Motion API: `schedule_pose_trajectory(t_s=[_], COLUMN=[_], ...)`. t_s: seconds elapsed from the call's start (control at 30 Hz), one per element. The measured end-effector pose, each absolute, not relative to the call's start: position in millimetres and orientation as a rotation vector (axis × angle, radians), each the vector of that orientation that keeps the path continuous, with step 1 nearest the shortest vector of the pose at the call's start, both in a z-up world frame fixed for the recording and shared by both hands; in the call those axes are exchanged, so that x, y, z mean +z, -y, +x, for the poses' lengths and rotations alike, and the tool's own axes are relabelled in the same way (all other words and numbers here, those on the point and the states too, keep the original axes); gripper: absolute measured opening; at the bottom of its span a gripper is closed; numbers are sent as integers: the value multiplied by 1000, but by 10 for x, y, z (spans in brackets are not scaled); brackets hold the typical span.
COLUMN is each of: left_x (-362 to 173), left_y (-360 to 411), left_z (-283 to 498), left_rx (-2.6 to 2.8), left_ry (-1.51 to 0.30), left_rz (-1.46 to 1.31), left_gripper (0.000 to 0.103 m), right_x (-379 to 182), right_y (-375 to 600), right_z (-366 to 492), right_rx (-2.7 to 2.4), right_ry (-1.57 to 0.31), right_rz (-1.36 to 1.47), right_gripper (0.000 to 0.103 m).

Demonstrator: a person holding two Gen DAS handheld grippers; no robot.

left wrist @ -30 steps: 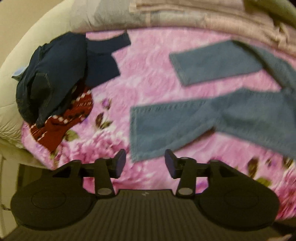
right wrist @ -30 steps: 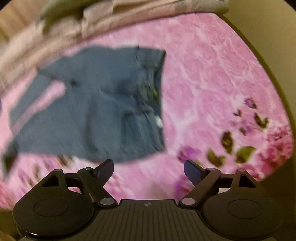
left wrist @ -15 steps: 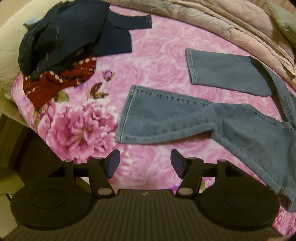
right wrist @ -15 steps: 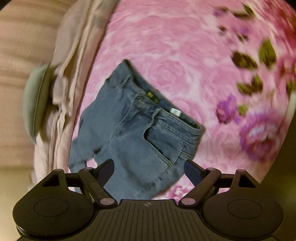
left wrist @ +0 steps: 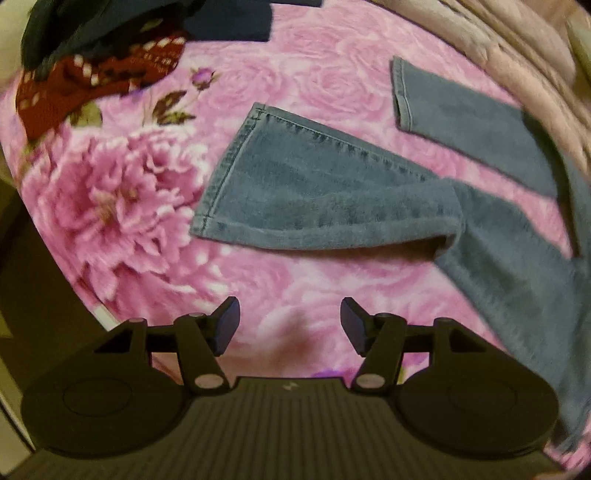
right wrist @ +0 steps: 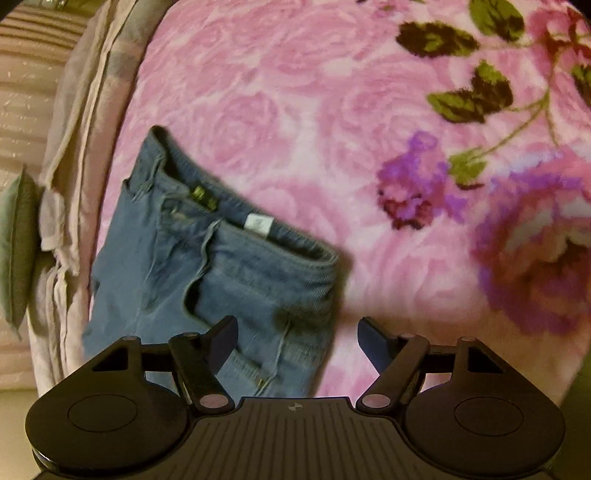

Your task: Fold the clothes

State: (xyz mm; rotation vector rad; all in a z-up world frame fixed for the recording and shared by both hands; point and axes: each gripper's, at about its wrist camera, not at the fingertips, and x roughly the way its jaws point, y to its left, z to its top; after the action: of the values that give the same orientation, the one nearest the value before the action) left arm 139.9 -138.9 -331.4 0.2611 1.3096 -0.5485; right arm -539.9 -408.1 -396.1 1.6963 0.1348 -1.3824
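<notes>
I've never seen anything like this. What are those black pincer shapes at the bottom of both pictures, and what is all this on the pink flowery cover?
No robot here: a person carries a hand-held two-finger gripper in each hand, and each has a wide-angle camera looking forward along its fingers. One picture comes from the left gripper, the other from the right gripper.

Both look down on a pink rose-patterned blanket with a pair of blue denim jeans spread on it. The left view shows the two leg ends; the right view shows the waistband with a small white label.

At the left view's top edge lie a red patterned garment and dark navy clothes.

Nothing is held: both grippers are open. The left one's fingers have just widened and the right one's narrowed a little, with nothing between them.
</notes>
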Motion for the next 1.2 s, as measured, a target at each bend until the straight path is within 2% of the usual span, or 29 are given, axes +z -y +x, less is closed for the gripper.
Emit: schedule_pose_trajectory(t_s=[0.2,0.47,0.6,0.63,0.67,0.7,0.73,0.77,0.8,0.87,1.0,1.07,1.2], left_x=[-3532,-3919,-4041,-4063,-4079,-4079,-4069,-4046,-3985,-3776,-3174,-2946,-3199], left_y=[1161,1062,1239,1303,1359,1406,1449,1484,1516,1582,1640,1526,1225], left_z=[1544,1764,1854,1878,1897,1915,1938,1964,1996,2064,2148,2171,2078], left_rx=[-399,-226,-218,-222,-230,-245,-270,-306,-351,-455,-668,-740,-703], left_ry=[-1347,-1338,-1340,-1342,-1339,-1333,-1326,-1315,-1292,-1217,-969,-907,-960], left_rz=[-79,-531,-558,-523,-488,-450,-412,-374,-327,-212,49,101,305], left_gripper=[57,57,56,50,33,24,11,9,8,7,5,6,8], right_x=[-4051,-4081,-4066,-4059,-4058,-4056,-4060,-4061,-4042,-3886,-3367,-3115,-2999], right_y=[4149,4102,4117,4120,4131,4145,4154,4154,4152,4166,4232,4240,4024], right_z=[-5324,-5369,-5347,-5336,-5327,-5315,-5315,-5340,-5382,-5449,-5609,-5679,-5895], right_rx=[-1378,-1366,-1393,-1403,-1413,-1441,-1470,-1478,-1466,-1446,-1380,-1358,-1412], right_ry=[-168,-103,-68,-58,-59,-89,-132,-156,-162,-156,-86,-95,-182], right_rz=[1610,1620,1605,1597,1589,1584,1587,1587,1582,1525,1394,1326,1306], right_gripper=[75,75,75,75,62,43,33,21,16,12,11,11,11])
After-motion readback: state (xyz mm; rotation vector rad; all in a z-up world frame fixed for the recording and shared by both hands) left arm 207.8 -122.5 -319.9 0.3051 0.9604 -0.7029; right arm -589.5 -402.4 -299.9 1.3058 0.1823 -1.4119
